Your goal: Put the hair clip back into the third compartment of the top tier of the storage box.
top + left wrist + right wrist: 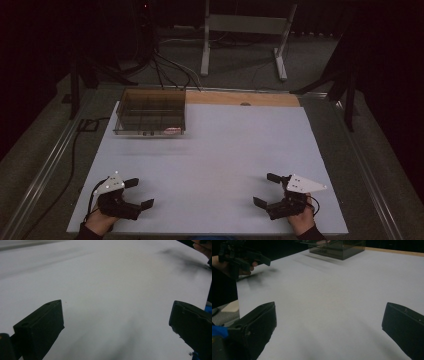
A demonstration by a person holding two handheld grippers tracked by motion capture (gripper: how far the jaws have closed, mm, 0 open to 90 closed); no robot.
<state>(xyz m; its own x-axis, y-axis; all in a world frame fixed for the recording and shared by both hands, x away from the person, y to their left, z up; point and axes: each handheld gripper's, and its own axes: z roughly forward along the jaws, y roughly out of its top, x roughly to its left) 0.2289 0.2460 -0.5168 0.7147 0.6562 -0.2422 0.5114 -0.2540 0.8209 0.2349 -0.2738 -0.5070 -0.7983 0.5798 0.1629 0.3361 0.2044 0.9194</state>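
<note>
The left gripper (138,194) is held low at the near left corner of the white table sheet (215,160), its jaws spread wide apart with nothing between them; in the left gripper view only bare sheet is seen between the two black jaws; the right gripper (266,190) is held at the near right corner, its jaws likewise spread wide and empty, well apart from the left one; a clear compartment box (150,112) is seen far ahead of the left gripper, at the far left edge of the sheet, and far ahead and across from the right gripper; its inner dividers can be made out, but its contents cannot be told; a strip of bare wooden tabletop (242,98) is seen beside the box, beyond the sheet's far edge
</note>
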